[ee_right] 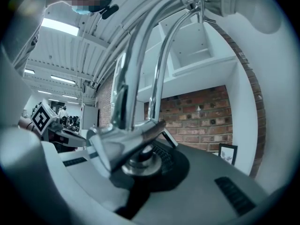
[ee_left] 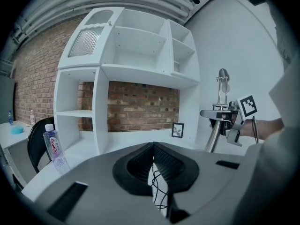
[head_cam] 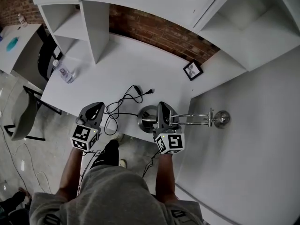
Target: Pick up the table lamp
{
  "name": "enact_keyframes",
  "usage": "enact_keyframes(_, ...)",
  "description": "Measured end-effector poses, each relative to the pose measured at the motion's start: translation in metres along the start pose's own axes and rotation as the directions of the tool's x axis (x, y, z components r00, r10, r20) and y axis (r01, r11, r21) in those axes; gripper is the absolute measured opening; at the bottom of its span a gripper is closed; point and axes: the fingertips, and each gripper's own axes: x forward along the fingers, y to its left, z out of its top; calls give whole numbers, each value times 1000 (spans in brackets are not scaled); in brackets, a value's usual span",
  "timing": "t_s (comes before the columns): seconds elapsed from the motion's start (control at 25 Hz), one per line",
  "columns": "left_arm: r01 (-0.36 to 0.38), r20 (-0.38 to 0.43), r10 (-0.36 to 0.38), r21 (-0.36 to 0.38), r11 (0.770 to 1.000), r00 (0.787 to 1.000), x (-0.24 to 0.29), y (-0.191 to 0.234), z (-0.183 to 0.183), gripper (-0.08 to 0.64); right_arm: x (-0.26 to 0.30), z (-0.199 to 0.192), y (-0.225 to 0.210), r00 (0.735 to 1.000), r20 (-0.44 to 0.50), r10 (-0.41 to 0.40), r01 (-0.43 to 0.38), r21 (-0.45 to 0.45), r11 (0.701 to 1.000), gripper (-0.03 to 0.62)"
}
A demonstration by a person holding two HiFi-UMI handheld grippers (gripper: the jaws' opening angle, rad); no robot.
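White desk (head_cam: pixel 140 64) against a brick wall (head_cam: pixel 154 32), viewed steeply from above. Table lamp (head_cam: pixel 197 119) at the desk's front edge, round chrome base by the rim, stem roughly upright in the left gripper view; whether the base is clear of the top, not discernible. Right gripper (ee_right: pixel 140 161) clamped on the bracket where the thick lower post meets the twin rods. Left gripper (ee_left: pixel 153 146) just beside, jaws together, nothing between them. For a clean lift, as a judgement: raise straight, keep the stem upright so the heavy base hangs without swinging, and mind the black cable (head_cam: pixel 124 102) looped on the top. Behind: white shelving unit (head_cam: pixel 89 27), small framed picture (head_cam: pixel 192 70), water bottle (head_cam: pixel 65 73) toward the left end; grey chair (head_cam: pixel 23 114) on the floor beyond.
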Motion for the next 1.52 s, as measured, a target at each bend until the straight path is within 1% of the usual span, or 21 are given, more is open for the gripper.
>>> enact_keyframes(0.28,34,35,-34,17,999,999,-17,-26,10,5,-38,20,12,1000,7,0,0,-28,1000,18)
enact_keyframes(0.44,44,60,-45,20,999,997,-25,-37,16,5,-61,27,17,1000,8,-14,14,-20,1000,18)
enact_keyframes(0.56,58,64,-60,24,998,996,-34,-49,18,5,-80,29,19,1000,8,-30,30,-9,1000,18)
enact_keyframes(0.8,72,89,-75,36,997,993,-52,-70,19,5,-121,38,27,998,20,-54,54,-12,998,18)
enact_keyframes(1.04,85,100,-89,48,995,991,-70,-88,18,5,-158,41,30,996,22,-91,92,-15,996,18)
enact_keyframes(1.28,93,99,-97,46,995,990,-91,-104,14,5,-192,44,35,992,22,-126,126,1,992,18)
enact_keyframes(1.52,94,106,-99,48,994,989,-111,-119,9,5,-221,41,43,990,20,-139,139,2,990,18)
